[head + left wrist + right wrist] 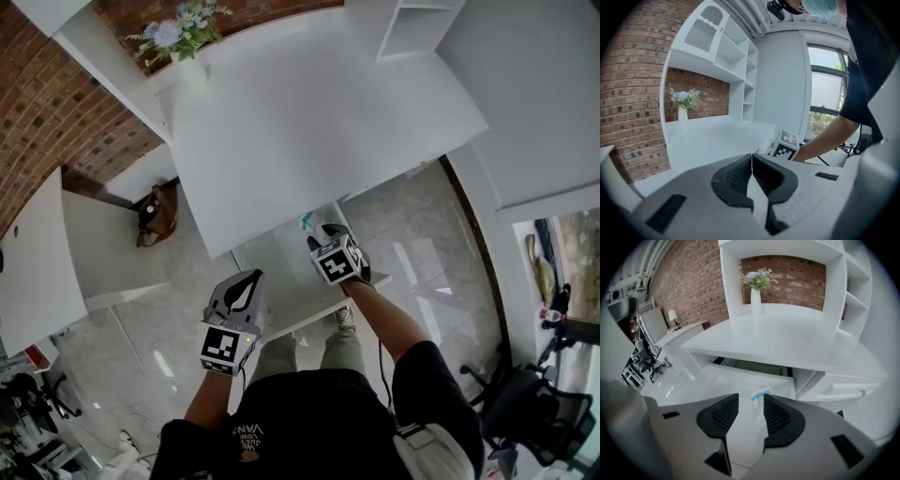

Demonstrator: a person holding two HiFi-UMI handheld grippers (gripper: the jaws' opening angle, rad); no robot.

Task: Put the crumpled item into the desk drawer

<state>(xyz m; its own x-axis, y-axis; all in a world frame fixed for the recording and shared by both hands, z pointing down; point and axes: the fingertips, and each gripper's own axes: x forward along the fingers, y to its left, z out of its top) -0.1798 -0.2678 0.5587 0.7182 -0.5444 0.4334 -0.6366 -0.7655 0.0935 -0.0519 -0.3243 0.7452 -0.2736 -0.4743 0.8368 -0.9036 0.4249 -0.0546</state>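
Observation:
The desk drawer stands pulled out under the front edge of the white desk. A crumpled white item with a blue edge lies in the drawer near its back. My right gripper hovers over the drawer, open. In the right gripper view the crumpled item shows between the tips of the right gripper, close to the right-hand pad; neither pad presses on it. My left gripper is held left of the drawer, over the floor. The left gripper is shut and holds nothing.
A white vase of flowers stands at the desk's back left, with shelves at the back right. A brown bag lies on the floor left of the desk beside a lower side table. An office chair stands at lower right.

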